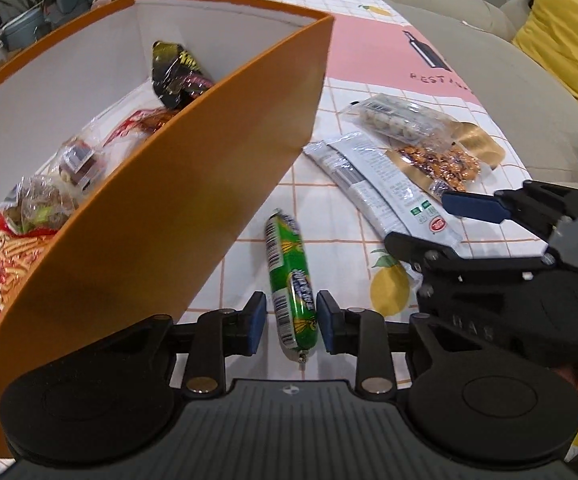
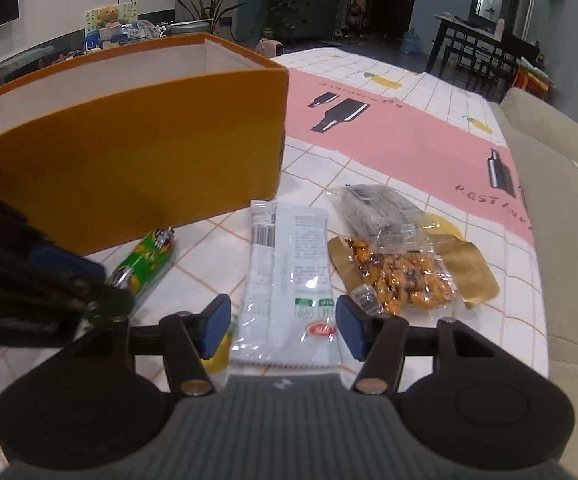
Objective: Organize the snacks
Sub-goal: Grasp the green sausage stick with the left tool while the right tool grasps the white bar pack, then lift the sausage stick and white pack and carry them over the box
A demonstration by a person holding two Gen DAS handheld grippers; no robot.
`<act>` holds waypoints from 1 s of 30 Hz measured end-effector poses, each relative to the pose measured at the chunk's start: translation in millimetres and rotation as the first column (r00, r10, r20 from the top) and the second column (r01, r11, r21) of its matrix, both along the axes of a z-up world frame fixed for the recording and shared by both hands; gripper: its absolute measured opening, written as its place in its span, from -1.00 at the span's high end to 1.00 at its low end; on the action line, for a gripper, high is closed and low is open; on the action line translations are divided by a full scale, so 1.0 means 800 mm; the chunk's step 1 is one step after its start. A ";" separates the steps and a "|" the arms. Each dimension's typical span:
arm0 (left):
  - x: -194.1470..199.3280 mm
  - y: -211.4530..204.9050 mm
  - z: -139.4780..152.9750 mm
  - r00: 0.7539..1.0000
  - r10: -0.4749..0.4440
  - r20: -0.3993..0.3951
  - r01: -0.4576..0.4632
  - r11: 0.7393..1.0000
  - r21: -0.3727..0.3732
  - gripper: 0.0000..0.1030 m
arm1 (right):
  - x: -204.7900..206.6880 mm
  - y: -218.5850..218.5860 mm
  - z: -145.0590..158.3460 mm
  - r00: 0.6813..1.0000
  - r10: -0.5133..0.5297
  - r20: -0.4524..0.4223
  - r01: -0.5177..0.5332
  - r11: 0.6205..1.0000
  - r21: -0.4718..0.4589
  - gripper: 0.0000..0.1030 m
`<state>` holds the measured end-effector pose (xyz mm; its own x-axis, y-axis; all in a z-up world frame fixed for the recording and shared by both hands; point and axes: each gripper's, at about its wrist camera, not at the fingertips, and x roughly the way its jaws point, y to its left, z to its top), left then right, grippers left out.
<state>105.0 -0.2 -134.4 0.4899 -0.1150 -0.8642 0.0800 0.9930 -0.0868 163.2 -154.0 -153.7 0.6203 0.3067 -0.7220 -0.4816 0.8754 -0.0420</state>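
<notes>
An orange box with white inner walls holds several snack packs. A green sausage stick lies on the tablecloth beside the box, between the pads of my open left gripper, with small gaps on both sides. My right gripper is open around the near end of a white flat packet. A gold pack of orange nuts and a clear pack lie to its right. The sausage stick also shows in the right wrist view.
The table has a checked cloth with a pink band and lemon prints. A beige sofa with a yellow cushion runs along the table's right side. The right gripper shows in the left wrist view.
</notes>
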 end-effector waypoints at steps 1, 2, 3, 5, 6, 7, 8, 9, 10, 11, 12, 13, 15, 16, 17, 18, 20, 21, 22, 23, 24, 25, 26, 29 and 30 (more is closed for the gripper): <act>0.001 0.002 -0.001 1.000 0.008 -0.006 -0.008 1.000 -0.005 0.28 | 0.006 -0.001 -0.002 1.000 -0.001 -0.014 0.001 1.000 0.014 -0.14; 0.002 0.004 -0.001 1.000 0.018 -0.010 -0.018 1.000 -0.014 0.28 | 0.012 -0.001 -0.005 1.000 -0.003 -0.029 0.004 1.000 0.029 -0.16; 0.002 0.006 -0.001 1.000 0.028 -0.011 -0.028 0.999 -0.022 0.27 | 0.018 -0.002 -0.006 0.999 -0.009 -0.040 0.010 0.999 0.043 -0.19; 0.005 0.008 0.001 0.999 0.039 -0.001 -0.039 0.999 -0.037 0.22 | 0.026 -0.001 -0.009 0.998 -0.024 -0.055 0.028 0.998 0.062 -0.19; 0.007 0.008 0.001 0.999 0.040 0.006 -0.040 0.998 -0.038 0.20 | 0.031 0.001 -0.011 0.997 -0.034 -0.063 0.038 0.997 0.065 -0.19; 0.008 0.008 0.002 0.999 0.041 0.013 -0.041 0.999 -0.035 0.19 | 0.035 0.002 -0.012 0.997 -0.040 -0.070 0.045 0.997 0.070 -0.19; 0.010 0.008 0.001 0.999 0.040 0.016 -0.039 0.999 -0.031 0.19 | 0.039 0.004 -0.012 0.996 -0.044 -0.074 0.049 0.996 0.075 -0.20; 0.011 0.007 0.000 0.999 0.038 0.015 -0.038 0.999 -0.026 0.20 | 0.041 0.006 -0.013 0.996 -0.046 -0.075 0.052 0.996 0.075 -0.20; 0.012 0.007 -0.002 0.999 0.039 0.014 -0.039 0.999 -0.021 0.20 | 0.045 0.009 -0.013 0.996 -0.051 -0.074 0.056 0.996 0.071 -0.20; 0.012 0.006 -0.003 0.999 0.040 0.014 -0.039 0.999 -0.018 0.20 | 0.047 0.011 -0.014 0.996 -0.056 -0.074 0.061 0.996 0.064 -0.20; 0.012 0.006 -0.005 0.999 0.038 0.013 -0.038 0.999 -0.015 0.20 | 0.050 0.013 -0.015 0.995 -0.061 -0.078 0.065 0.996 0.056 -0.20; 0.013 0.005 -0.006 0.999 0.037 0.011 -0.037 0.999 -0.012 0.20 | 0.051 0.015 -0.016 0.994 -0.065 -0.083 0.069 0.996 0.049 -0.20; 0.013 0.005 -0.009 0.999 0.038 0.010 -0.038 0.999 -0.004 0.20 | 0.050 0.018 -0.017 0.995 -0.072 -0.073 0.075 0.997 0.036 -0.20; 0.012 0.004 -0.009 0.999 0.039 0.013 -0.039 0.999 -0.001 0.22 | 0.049 0.019 -0.017 0.995 -0.073 -0.069 0.076 0.997 0.030 -0.20; 0.012 0.004 -0.009 0.999 0.037 0.015 -0.037 0.999 0.004 0.27 | 0.047 0.019 -0.017 0.995 -0.074 -0.066 0.076 0.997 0.028 -0.20; 0.011 0.002 -0.009 0.999 0.035 0.016 -0.036 0.999 0.012 0.30 | 0.045 0.019 -0.017 0.995 -0.076 -0.068 0.079 0.996 0.029 -0.17; 0.010 0.000 -0.009 0.999 0.028 0.018 -0.028 0.999 0.030 0.43 | 0.040 0.018 -0.016 0.995 -0.078 -0.064 0.080 0.996 0.026 -0.03; 0.010 -0.001 -0.008 1.000 0.024 0.020 -0.025 0.999 0.036 0.46 | 0.037 0.018 -0.015 0.995 -0.077 -0.062 0.079 0.997 0.023 0.01; 0.009 -0.002 -0.008 1.000 0.020 0.021 -0.020 0.999 0.037 0.50 | 0.035 0.018 -0.014 0.995 -0.078 -0.063 0.079 0.997 0.019 0.03; 0.009 -0.003 -0.008 1.000 0.018 0.021 -0.018 0.999 0.039 0.51 | 0.031 0.017 -0.014 0.995 -0.081 -0.066 0.082 0.996 0.018 0.04; 0.009 -0.003 -0.008 1.000 0.016 0.021 -0.017 0.999 0.041 0.51 | 0.026 0.016 -0.013 0.994 -0.084 -0.068 0.085 0.996 0.014 0.04; 0.008 -0.003 -0.007 1.000 0.015 0.020 -0.016 0.999 0.043 0.51 | 0.021 0.016 -0.013 0.994 -0.087 -0.070 0.088 0.996 0.008 0.06; 0.007 -0.003 -0.007 1.000 0.011 0.021 -0.012 0.999 0.045 0.51 | 0.017 0.016 -0.012 0.993 -0.093 -0.074 0.093 0.996 0.002 0.06; 0.004 -0.005 -0.008 1.000 0.000 0.025 -0.002 0.999 0.054 0.52 | 0.003 0.014 -0.009 0.989 -0.116 -0.096 0.115 0.993 -0.012 0.07; 0.003 -0.005 -0.008 1.000 -0.002 0.025 0.001 0.998 0.055 0.52 | 0.000 0.012 -0.007 0.987 -0.121 -0.108 0.120 0.993 -0.015 0.08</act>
